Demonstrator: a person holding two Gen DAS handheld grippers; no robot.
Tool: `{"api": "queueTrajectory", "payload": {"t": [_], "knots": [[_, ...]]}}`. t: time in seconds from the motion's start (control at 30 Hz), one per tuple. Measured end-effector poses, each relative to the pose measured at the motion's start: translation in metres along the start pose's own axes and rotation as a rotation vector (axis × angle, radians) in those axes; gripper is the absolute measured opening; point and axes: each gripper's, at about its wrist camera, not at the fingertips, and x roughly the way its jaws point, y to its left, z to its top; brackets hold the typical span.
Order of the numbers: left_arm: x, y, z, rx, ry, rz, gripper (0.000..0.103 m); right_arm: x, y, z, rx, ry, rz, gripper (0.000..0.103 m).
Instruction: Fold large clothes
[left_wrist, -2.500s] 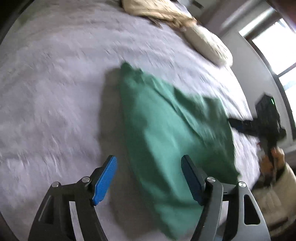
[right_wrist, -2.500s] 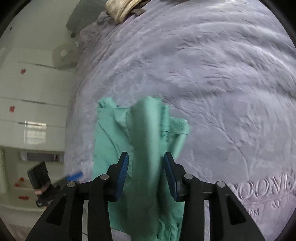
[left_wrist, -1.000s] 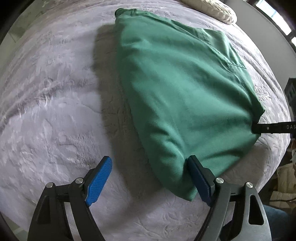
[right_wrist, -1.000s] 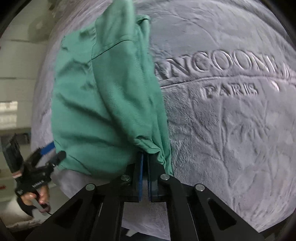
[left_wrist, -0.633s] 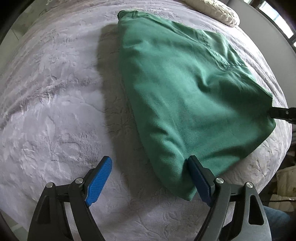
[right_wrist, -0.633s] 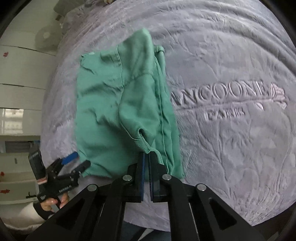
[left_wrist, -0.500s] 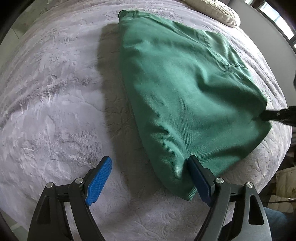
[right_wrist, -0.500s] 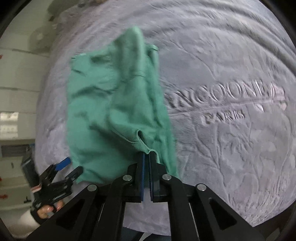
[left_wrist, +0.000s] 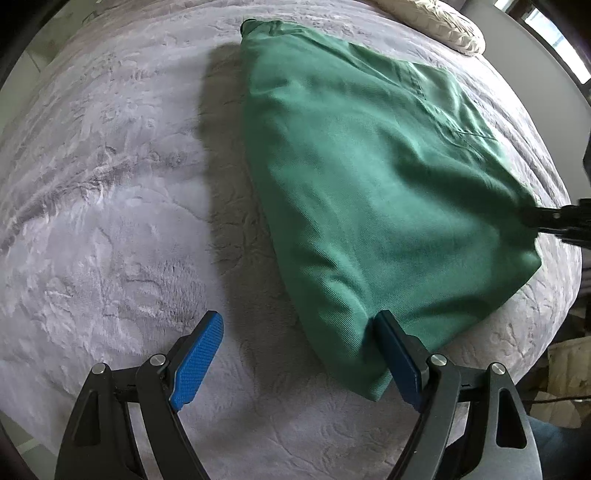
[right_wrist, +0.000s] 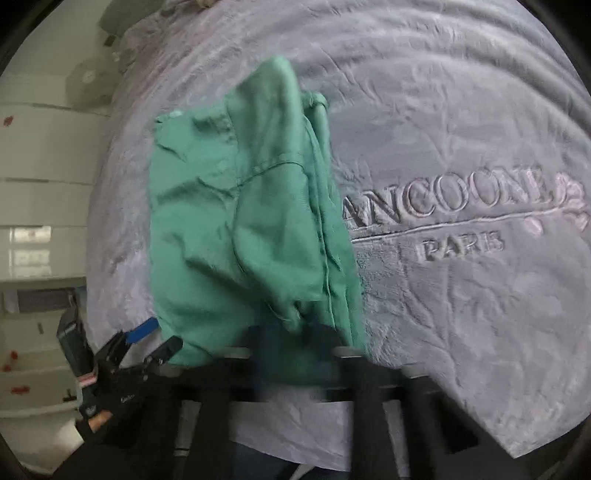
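Green cotton garment (left_wrist: 369, 184): folded over on itself, lying on the pale lilac plush blanket (left_wrist: 110, 184) that covers the bed. Occupies the blanket's near half, close to the edge. Far corner flat on the pile; right-hand corner lifted clear of the blanket and drawn to a peak.

Left gripper (left_wrist: 297, 321): black frame, blue ribbed pads, released and spread wide, pointing steeply down at the bed. Right pad touching the garment's near corner; left pad over bare blanket, well apart from the cloth. Nothing clamped.

Right gripper (right_wrist: 295, 347): black frame, heavily blurred in its own view. Jaws just opening, only slightly parted, with a bunched hem of the garment between them. In the left wrist view, enters from the right edge with its tip at the raised peak of cloth, so reads as gripping the garment by that corner. Cloth hangs from the tip in loose folds back down to the bed.

Embossed lettering (right_wrist: 443, 199): pressed into the blanket just right of the garment, partly covered by its edge.

Cream quilted pillow (left_wrist: 436, 18): at the far side of the bed, beyond the garment, not touching it.

Person's hand (right_wrist: 92, 417): seen at lower left in the right wrist view, wrapped round the left gripper's handle.
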Motion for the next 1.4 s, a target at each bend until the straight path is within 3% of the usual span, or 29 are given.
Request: {"api": "queueTrajectory", "payload": {"t": [0.13, 0.2, 0.4, 0.73, 0.93, 1.1, 1.4], "knots": [[0.0, 0.002, 0.0, -0.024, 0.006, -0.02, 0.085, 0.016, -0.04, 0.001, 0.178, -0.006, 0.051, 0.009], [0.0, 0.002, 0.001, -0.034, 0.014, -0.015, 0.085, 0.025, -0.052, -0.002, 0.2, -0.005, 0.06, 0.009], [-0.011, 0.001, 0.001, -0.068, 0.017, 0.017, 0.085, 0.019, -0.023, -0.012, 0.061, 0.009, -0.033, 0.01], [-0.035, 0.01, 0.007, -0.092, -0.022, 0.066, 0.085, 0.018, 0.019, -0.046, -0.032, 0.009, -0.216, 0.01], [-0.039, 0.007, 0.013, -0.084, -0.013, 0.093, 0.085, -0.006, 0.02, -0.052, 0.001, -0.036, -0.217, 0.014], [-0.047, 0.004, 0.021, -0.101, -0.039, 0.092, 0.085, -0.017, 0.029, -0.037, -0.021, -0.069, -0.204, 0.014], [-0.059, 0.007, 0.026, -0.138, -0.047, 0.098, 0.085, -0.022, 0.043, -0.029, -0.025, -0.068, -0.179, 0.014]]}}
